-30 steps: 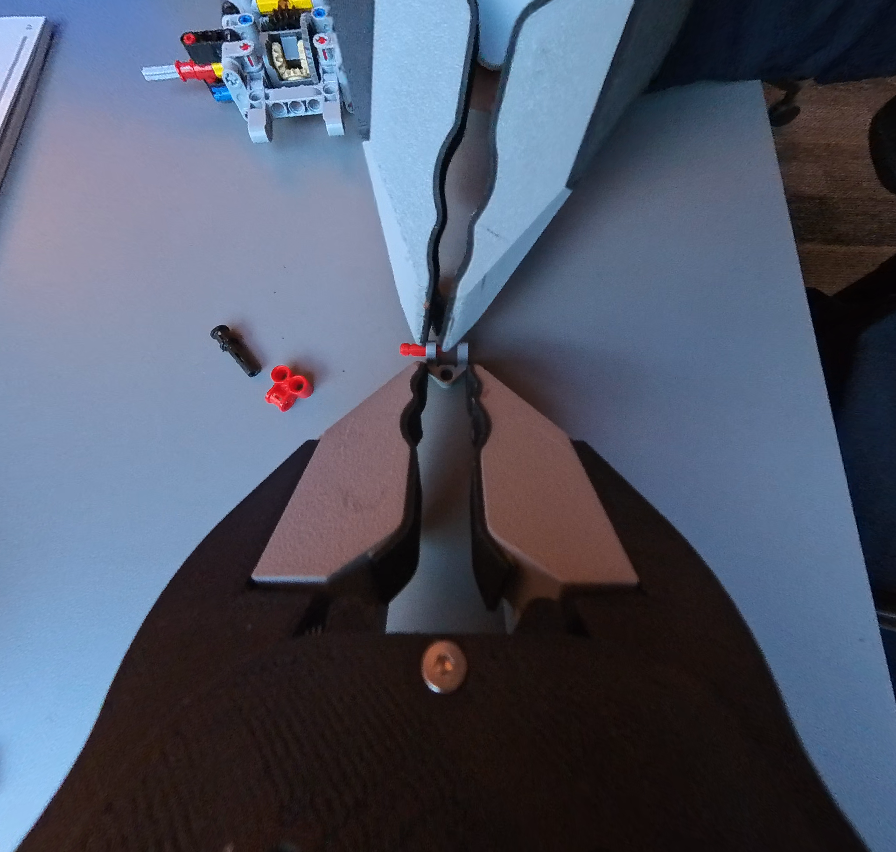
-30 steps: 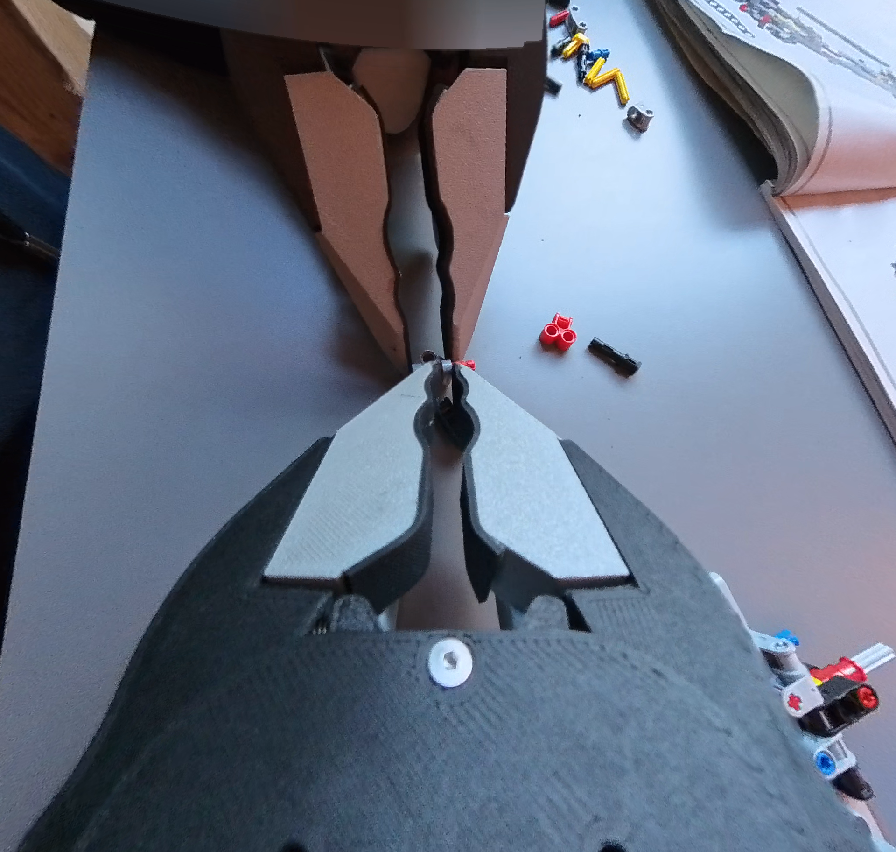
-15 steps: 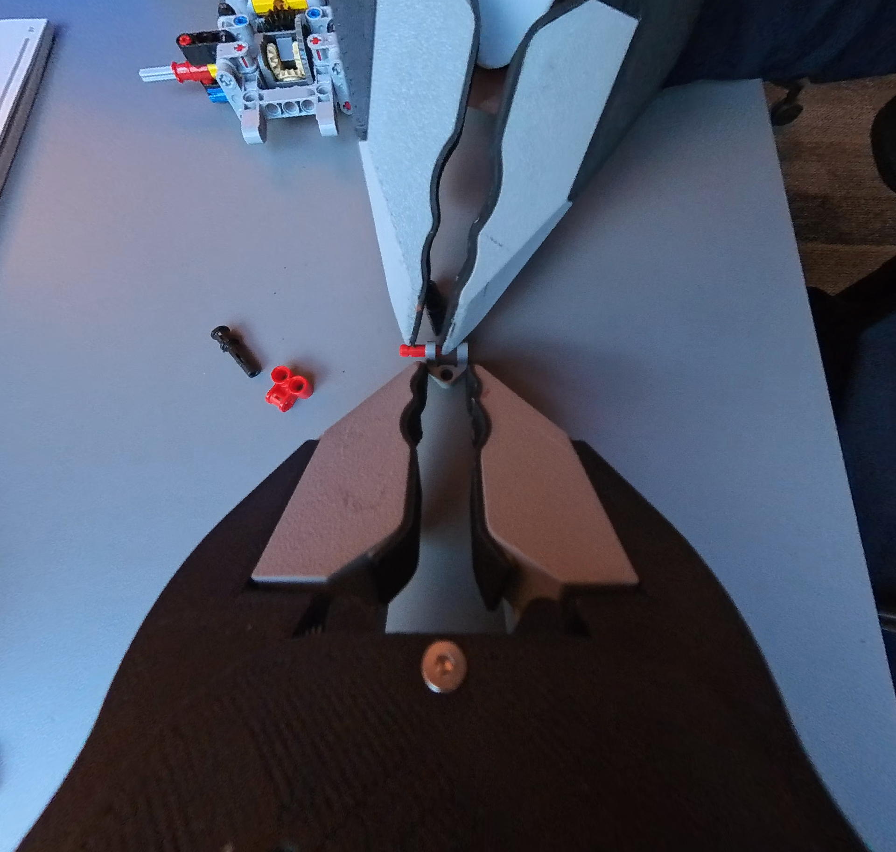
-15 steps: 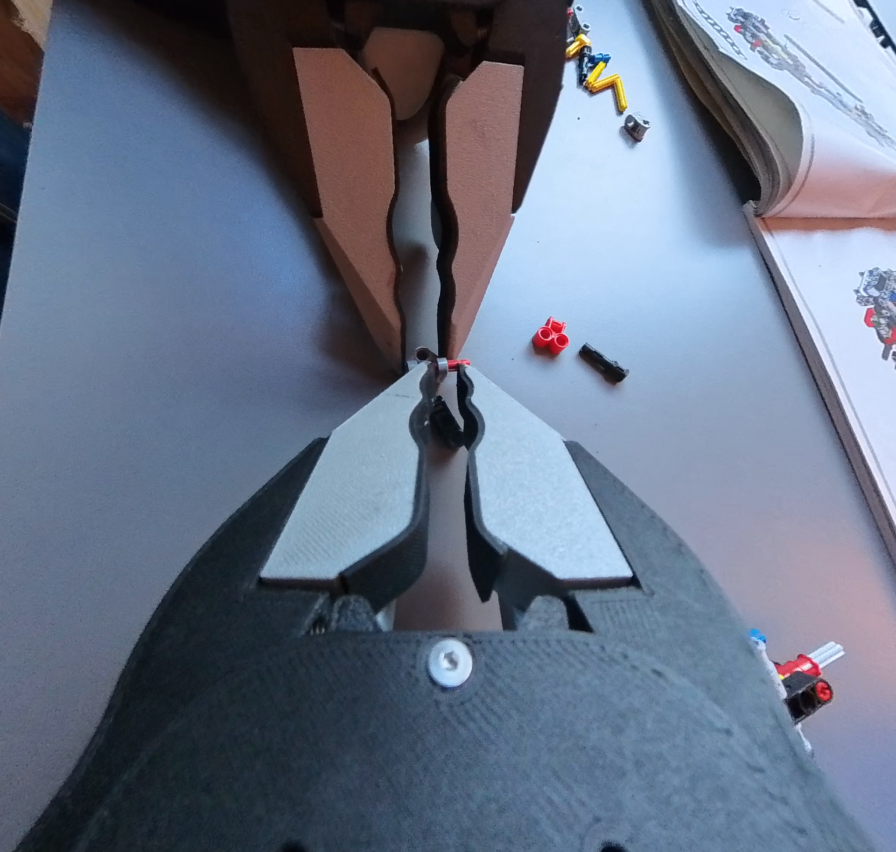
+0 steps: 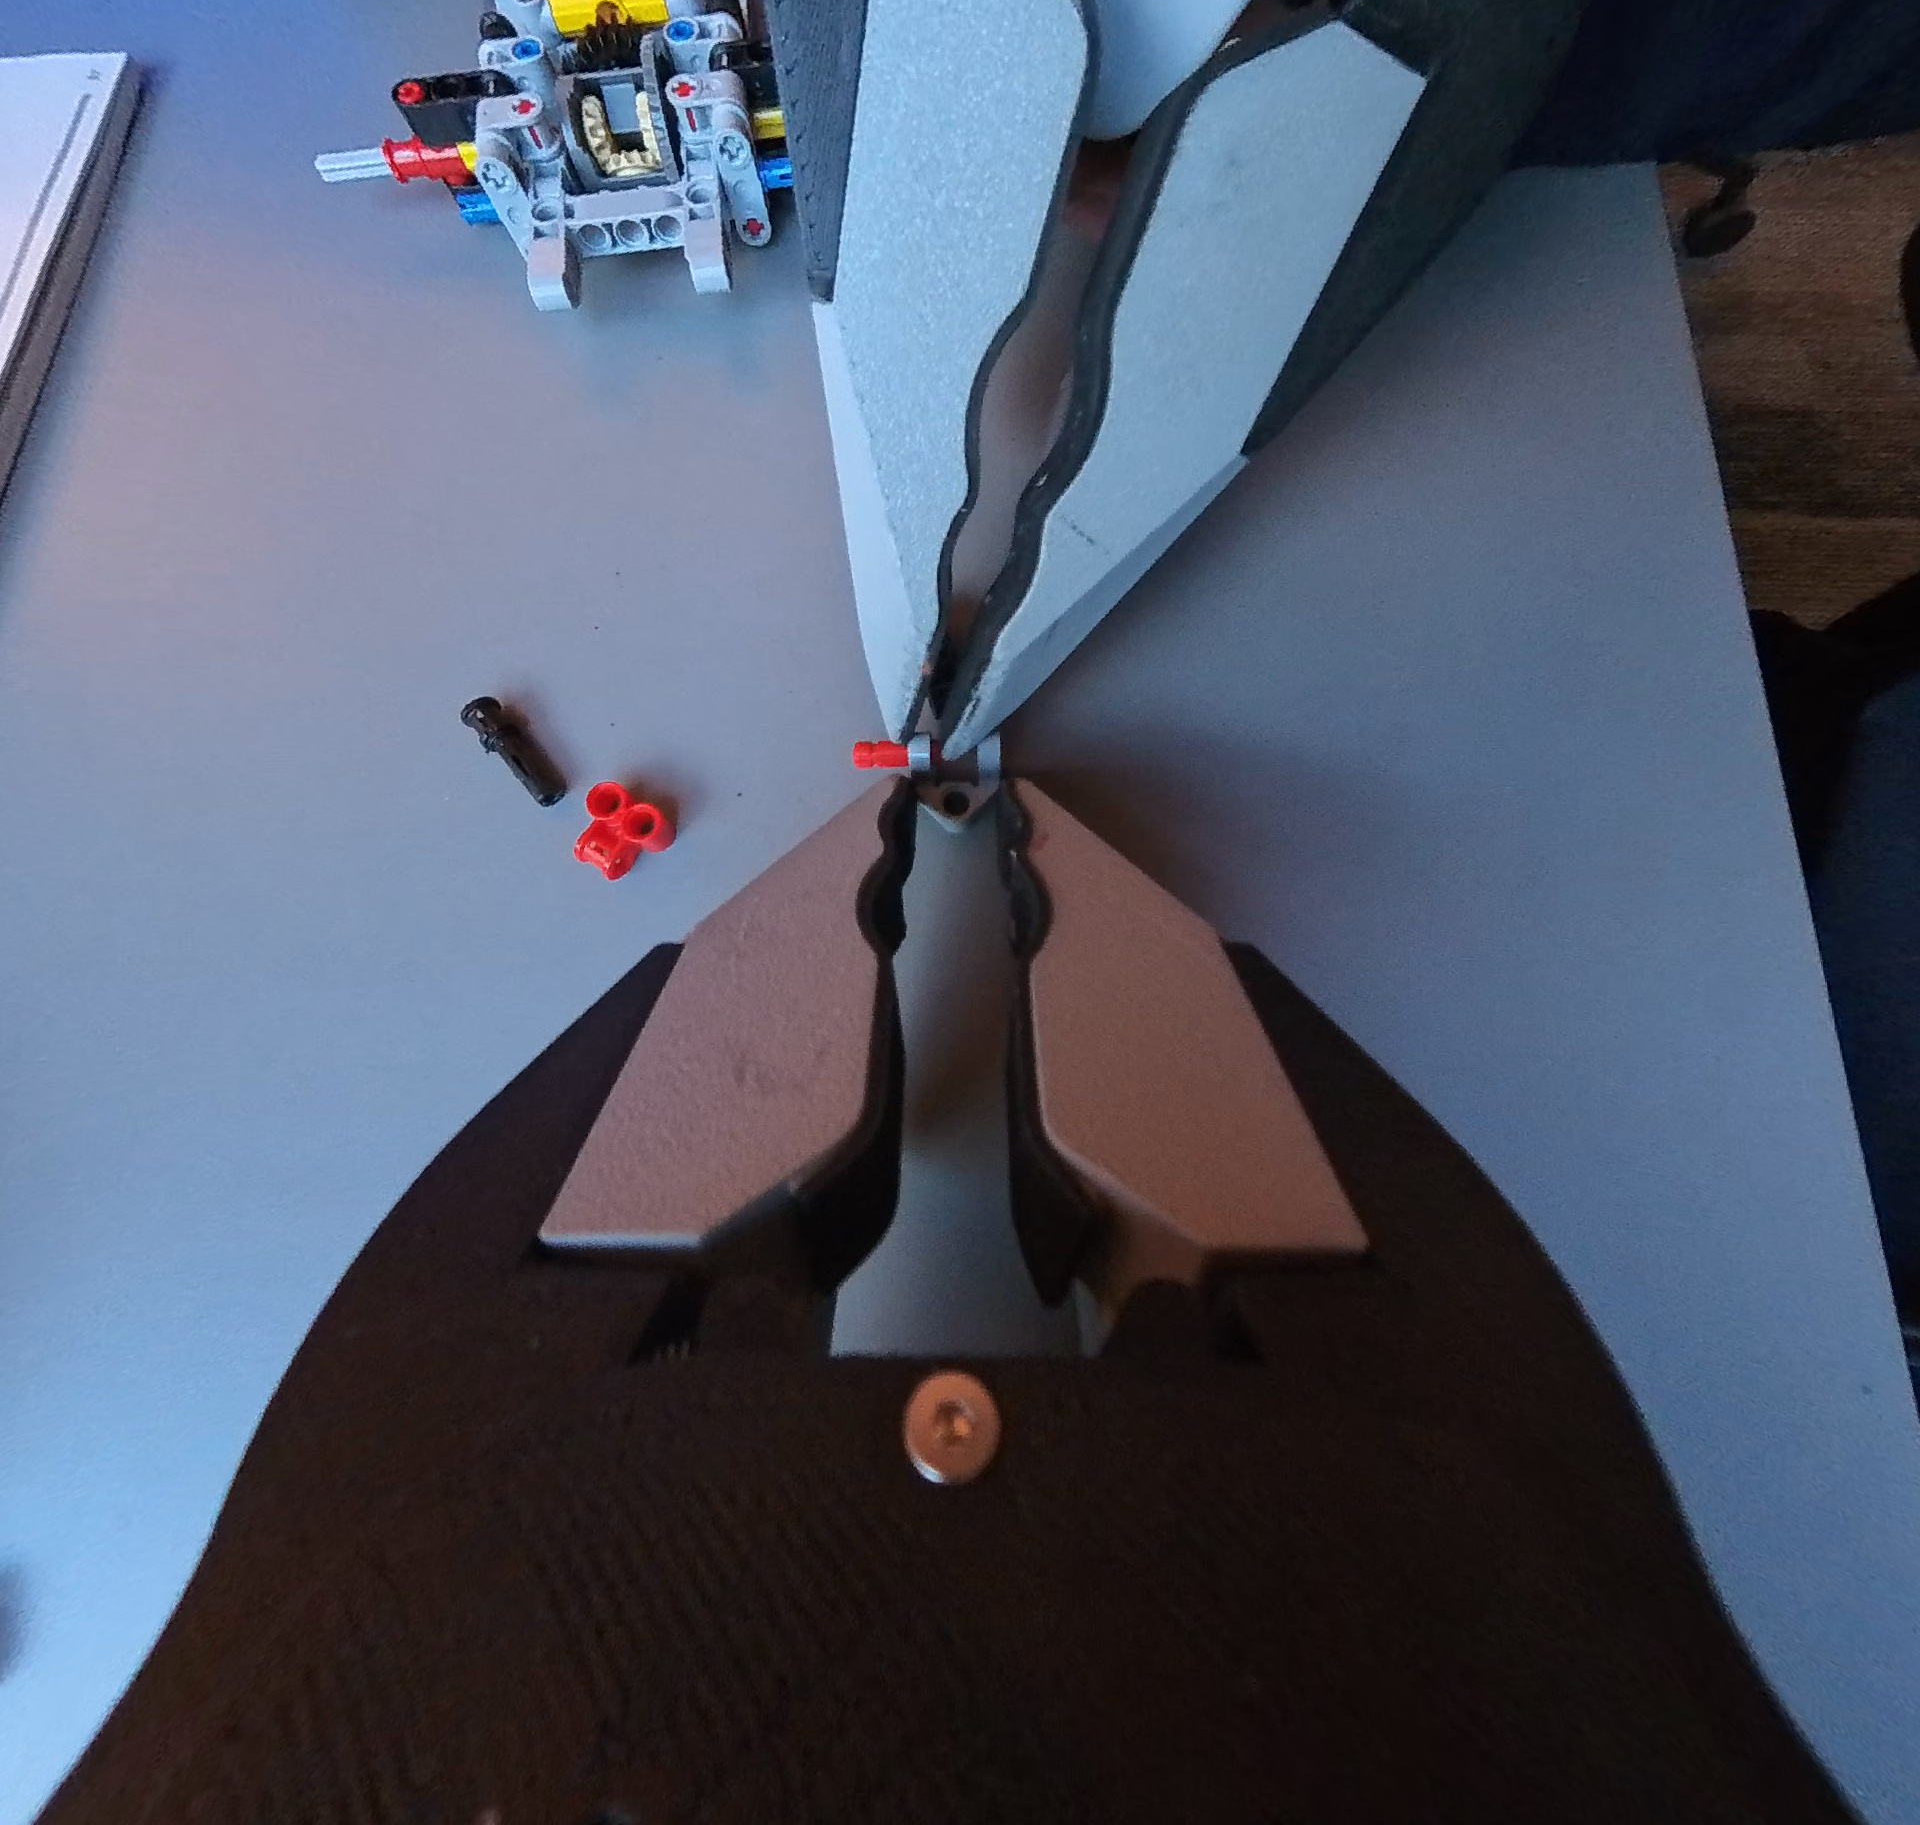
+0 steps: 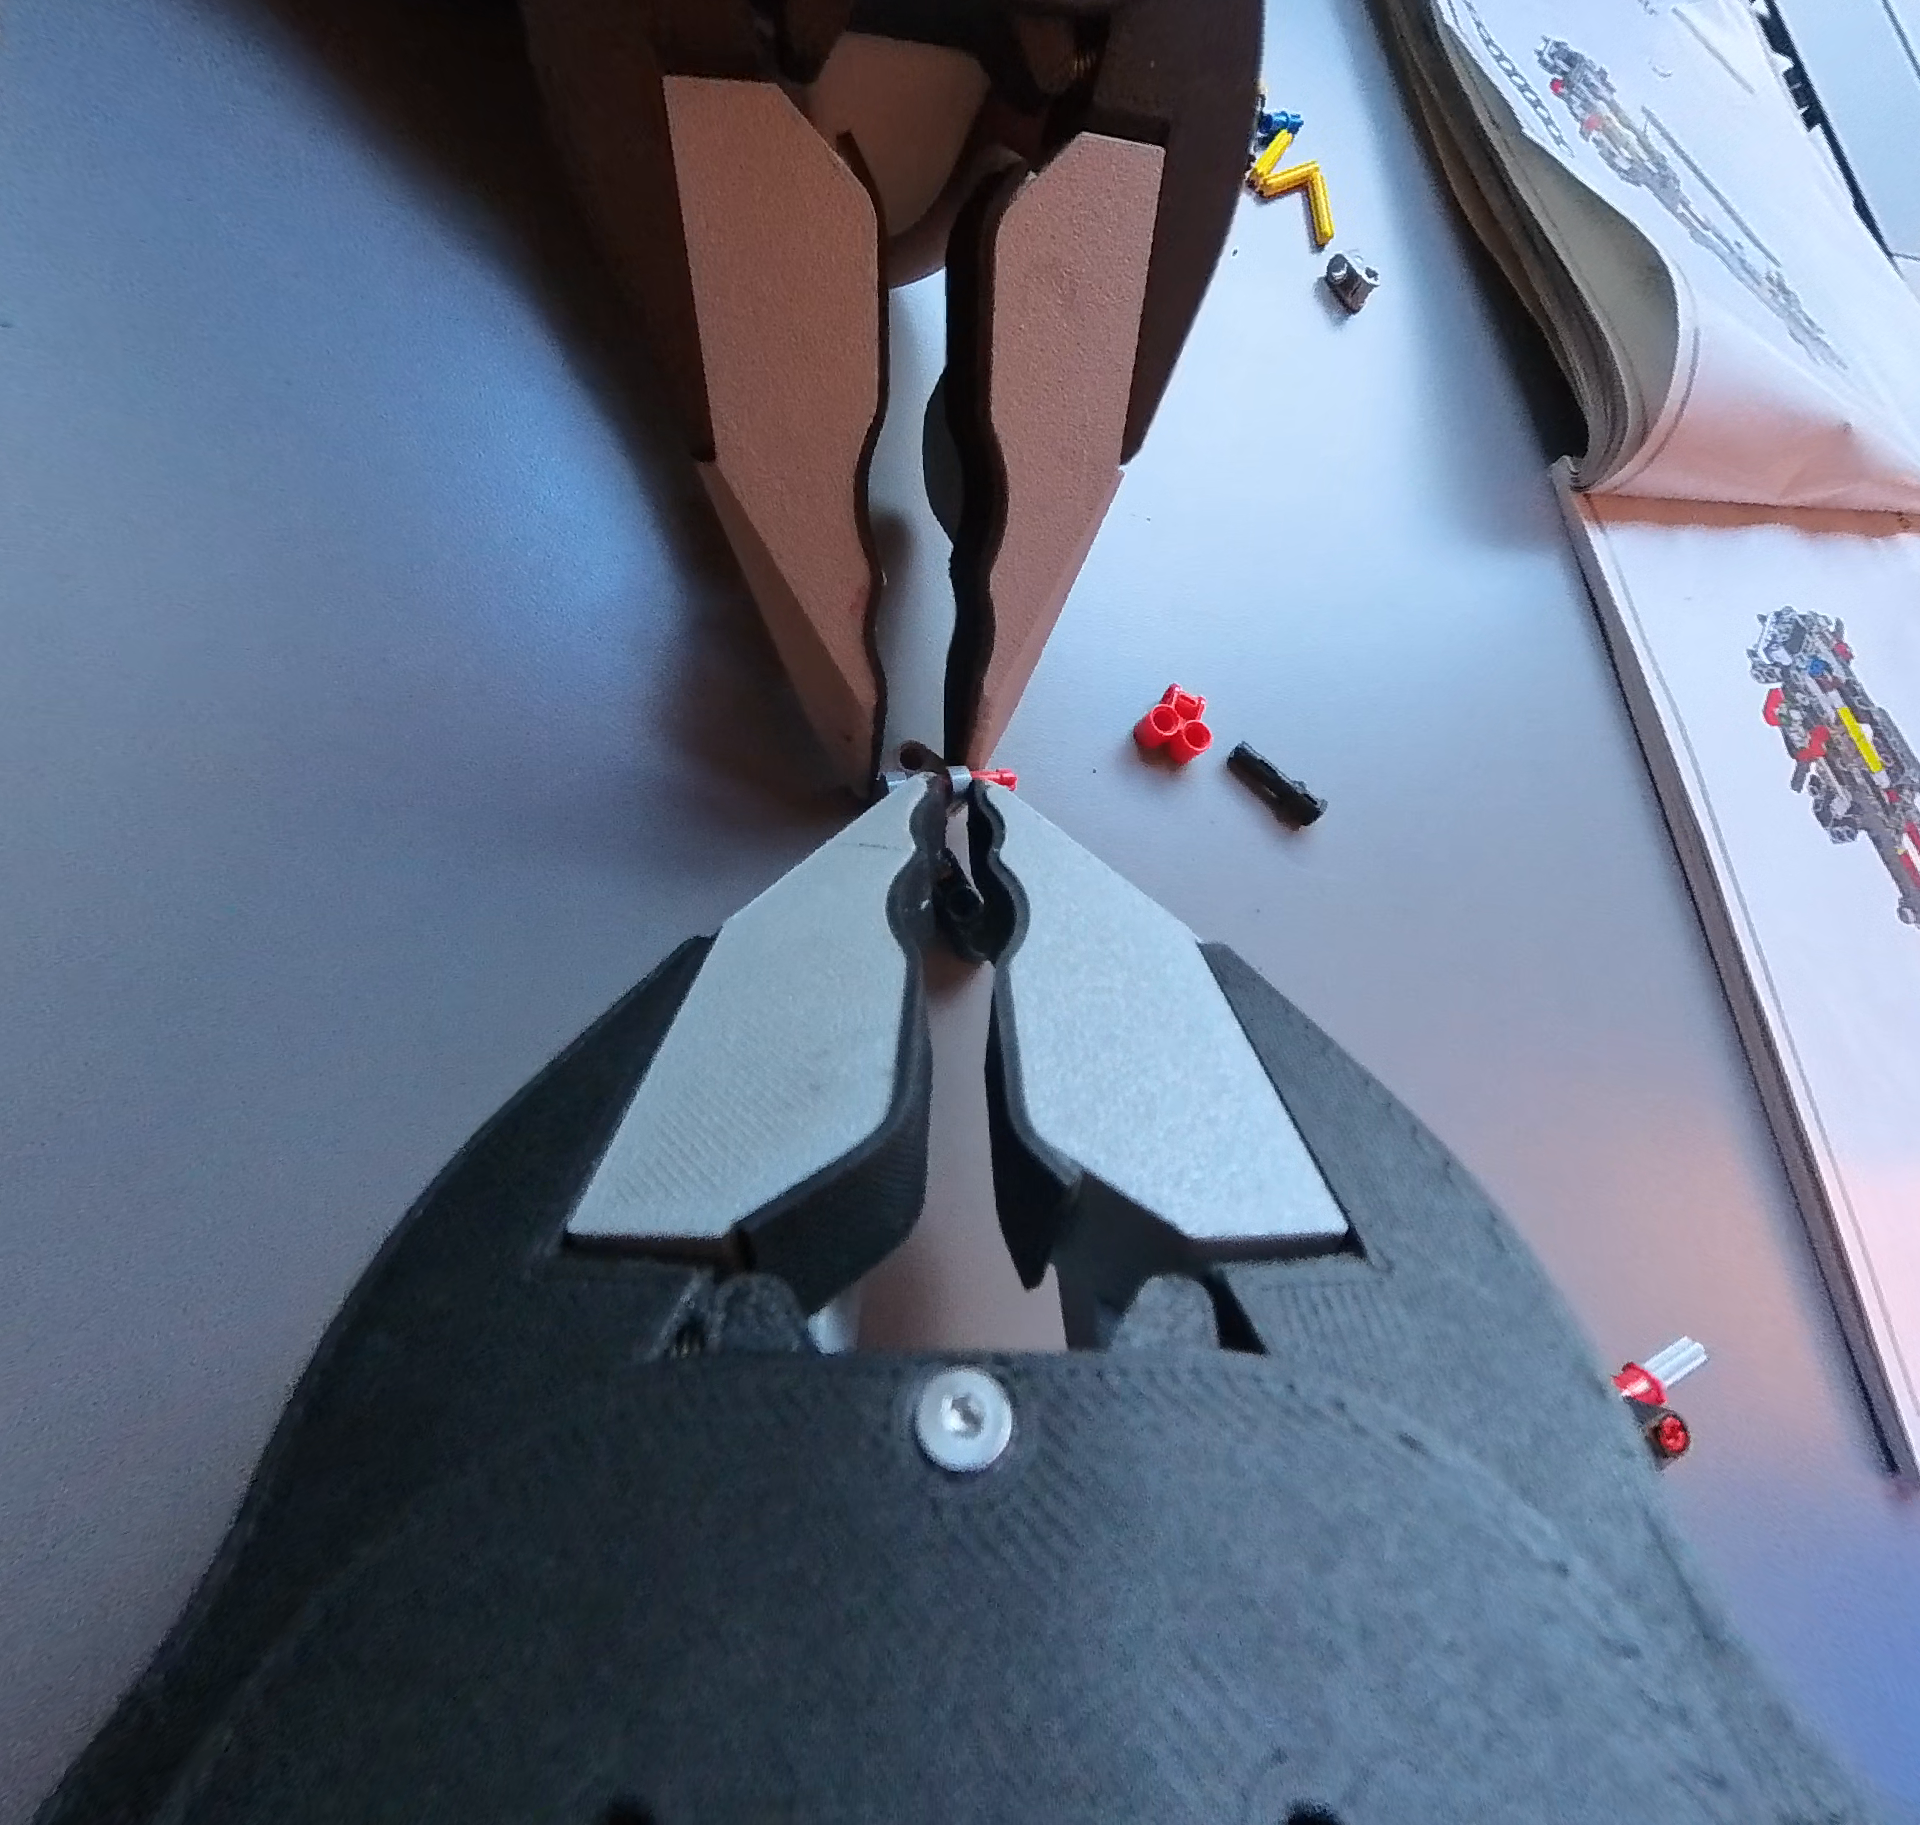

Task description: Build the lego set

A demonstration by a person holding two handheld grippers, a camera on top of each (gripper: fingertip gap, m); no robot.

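Observation:
My left gripper (image 5: 956, 793) is shut on a small grey connector (image 5: 956, 803) just above the grey table (image 5: 1351, 736). A red pin (image 5: 878, 754) sticks out of the connector's left side. My right gripper (image 5: 935, 731) comes in from the far side, tip to tip with the left one. In the right wrist view my right gripper (image 6: 951, 799) has its tips closed. A small black pin (image 6: 959, 902) sits clamped in the pocket between its pads, pointing at the connector (image 6: 958, 776). The left gripper (image 6: 930, 752) shows opposite it.
A loose black pin (image 5: 514, 752) and a red connector (image 5: 621, 828) lie left of the grippers. A part-built brick assembly (image 5: 613, 113) stands at the far left. An open instruction booklet (image 6: 1714, 321), yellow pieces (image 6: 1294, 186) and a grey piece (image 6: 1351, 279) lie beyond. The table edge (image 5: 1714, 528) is on the right. Less than 4 cm separates the two grippers' tips.
My right gripper's pads parted slightly, then closed again on the black pin. Its view tilted, and more of the left gripper shows. The left gripper and its connector have stayed still.

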